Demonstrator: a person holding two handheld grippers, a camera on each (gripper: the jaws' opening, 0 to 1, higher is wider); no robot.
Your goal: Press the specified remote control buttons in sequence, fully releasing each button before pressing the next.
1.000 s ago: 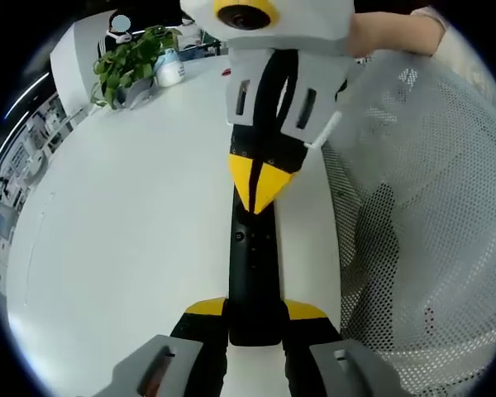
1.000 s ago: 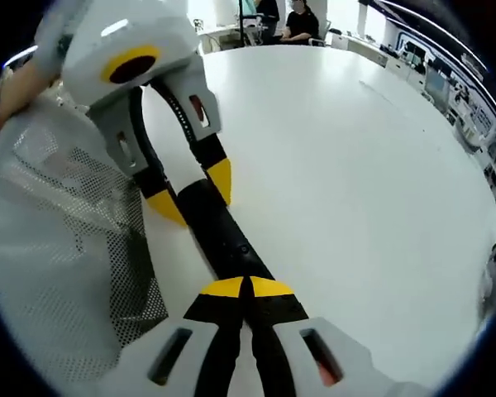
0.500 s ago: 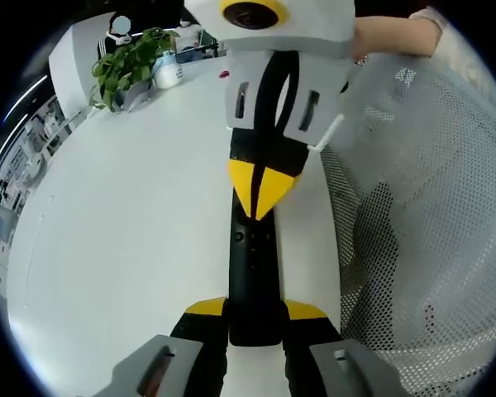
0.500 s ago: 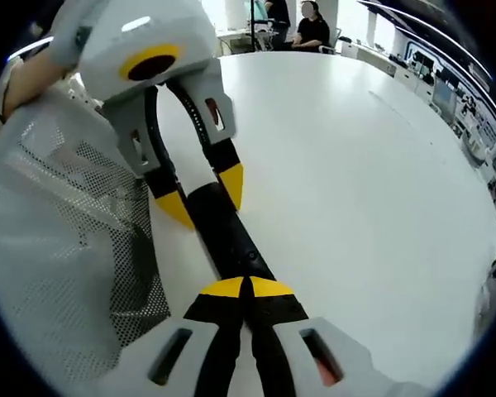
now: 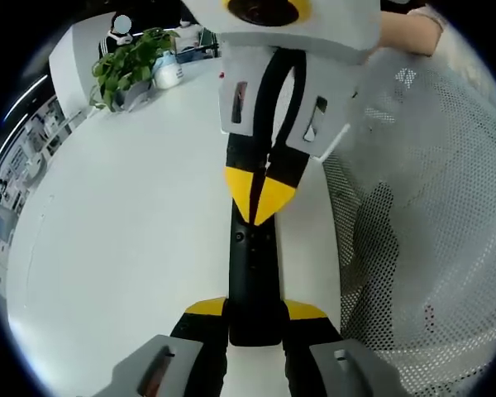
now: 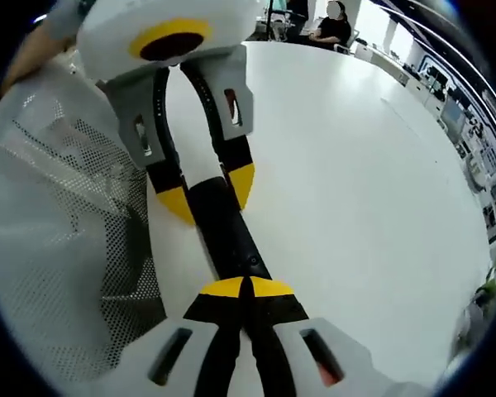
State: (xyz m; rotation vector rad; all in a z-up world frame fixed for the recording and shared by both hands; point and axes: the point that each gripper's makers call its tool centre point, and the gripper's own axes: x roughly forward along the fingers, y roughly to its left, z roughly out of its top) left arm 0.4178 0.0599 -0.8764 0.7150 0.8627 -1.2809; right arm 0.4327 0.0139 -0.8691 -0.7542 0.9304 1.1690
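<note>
Left gripper view: left gripper (image 5: 254, 310) at bottom, its yellow-tipped fingers (image 5: 205, 308) clamped on the near end of the black remote control (image 5: 253, 273), one finger each side. Remote runs straight ahead from between the fingers, lying on the white table (image 5: 132, 215). Small round buttons visible on its top face just past mid-length. At the remote's far end the right gripper (image 5: 260, 194) comes in from above, yellow tips pressed together into one point, resting on or just above the remote top; contact cannot be told. Beyond the fingers on the right side, white mesh fabric (image 5: 422, 215) with dot holes. Far off past the left finger, a potted plant (image 5: 128, 66) at the table edge, a small white bottle (image 5: 167, 70) just beside it.

Right gripper view: right gripper (image 6: 246, 289) at bottom, fingertips shut together, over the near end of the remote control (image 6: 227, 236). Farther along, left gripper (image 6: 208, 188) straddles the remote, one yellow tip each side. Mesh fabric (image 6: 58, 207) left of fingers. White table (image 6: 355, 165) spreads right; a seated person (image 6: 331, 25) far behind.
</note>
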